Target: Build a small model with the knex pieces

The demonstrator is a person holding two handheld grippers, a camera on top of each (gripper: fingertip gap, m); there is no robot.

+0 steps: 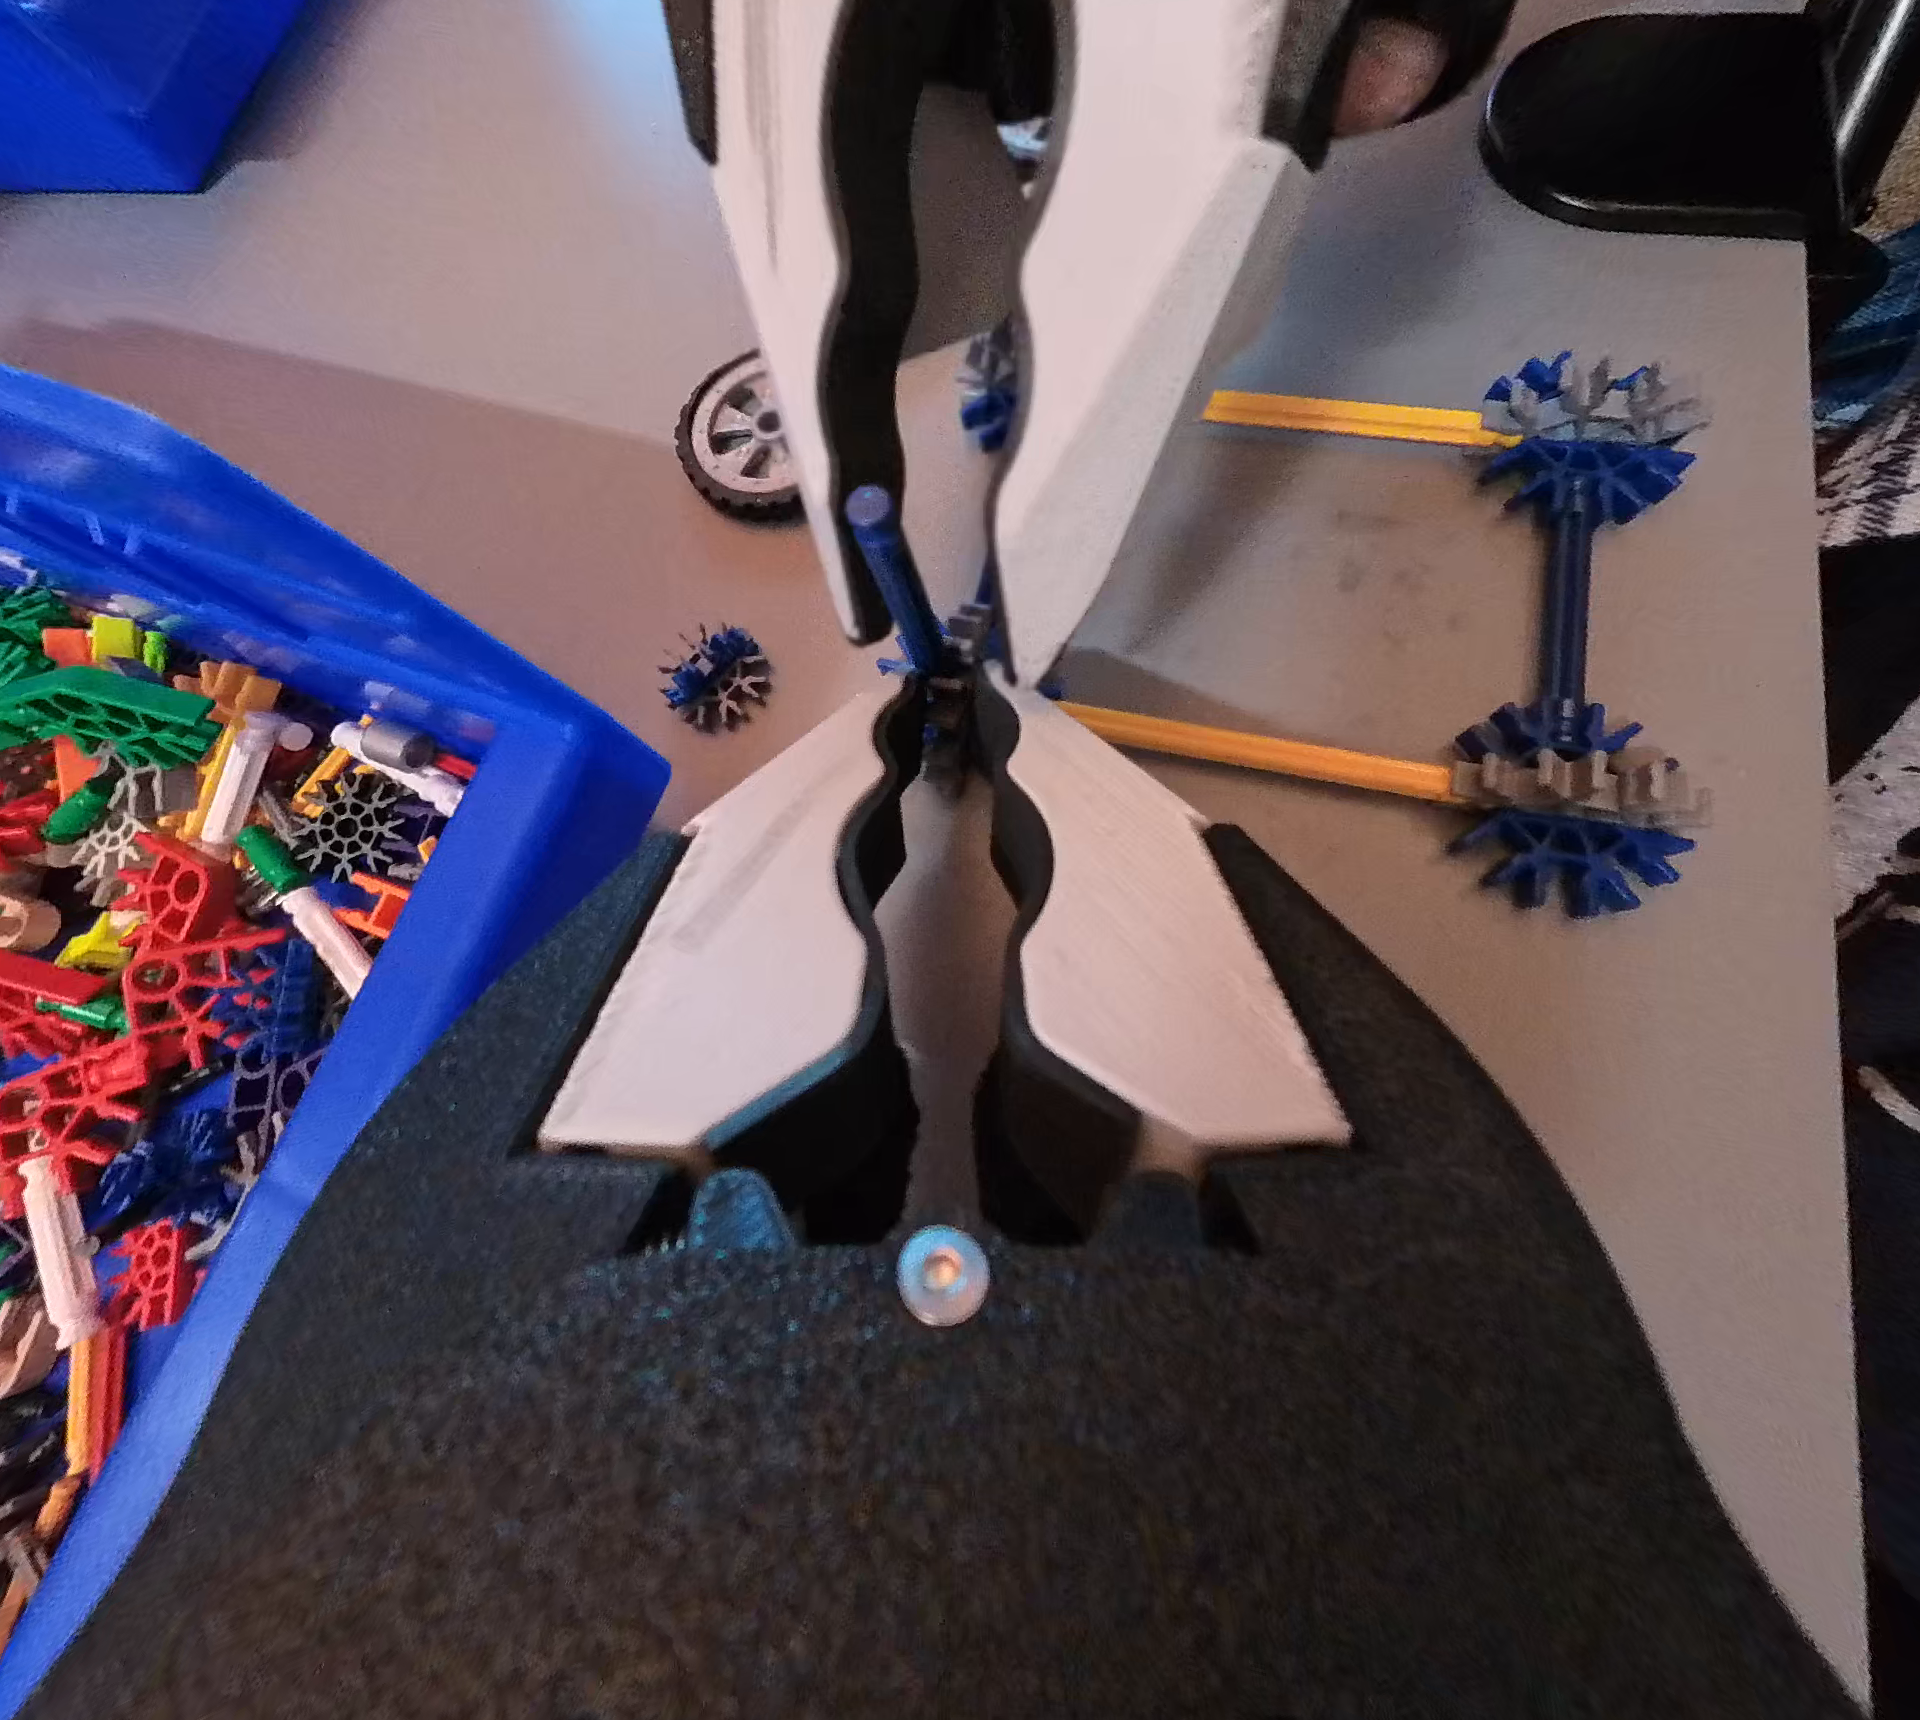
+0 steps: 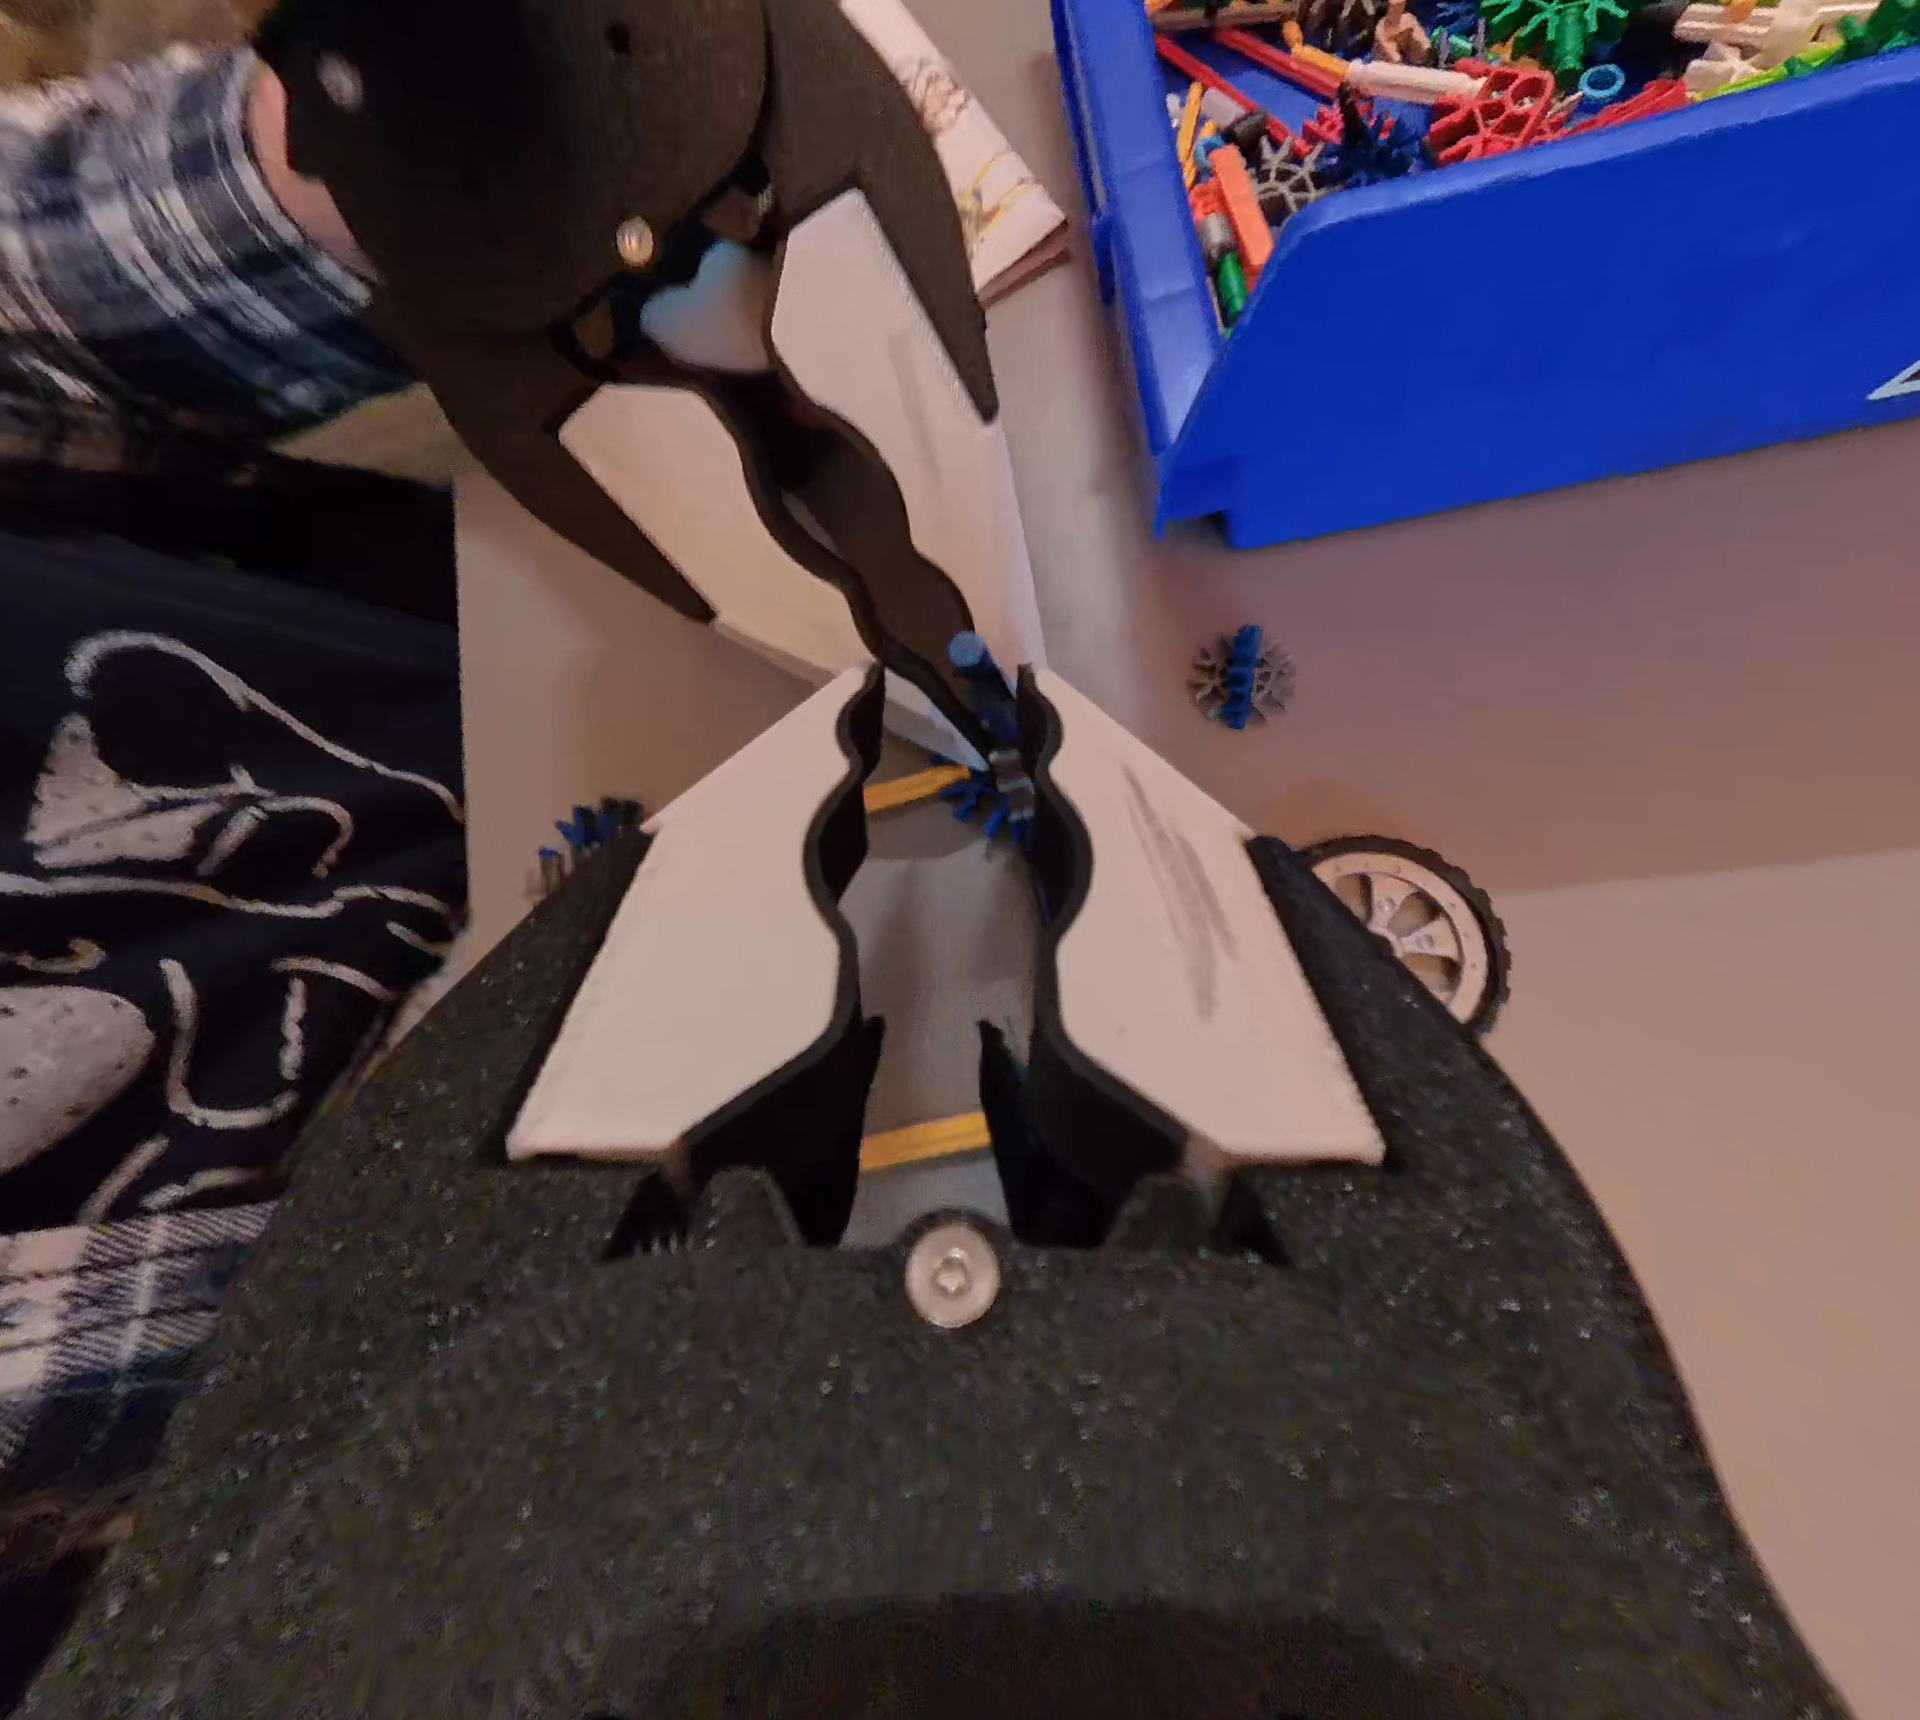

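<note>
1. the short dark blue plastic rod [image 1: 883,574] stands tilted between both grippers' tips, its long axis rising up and to the left from a small blue and grey connector [image 1: 951,683].
2. the left gripper [image 1: 948,702] is clamped on this connector; the right gripper [image 2: 951,714] looks closed around the rod, though the contact itself is hidden.
3. the yellow rod [image 1: 1257,748] runs right to the built frame; the blue bin [image 1: 582,797] lies on the left.

I find no legible writing, number or brand in either view. The white booklet [image 2: 940,101] behind the left gripper carries only small coloured drawings, too blurred for me to read. A pale triangular mark sits on the wall of the blue bin [image 2: 1558,361], cut off at the frame edge.
</note>
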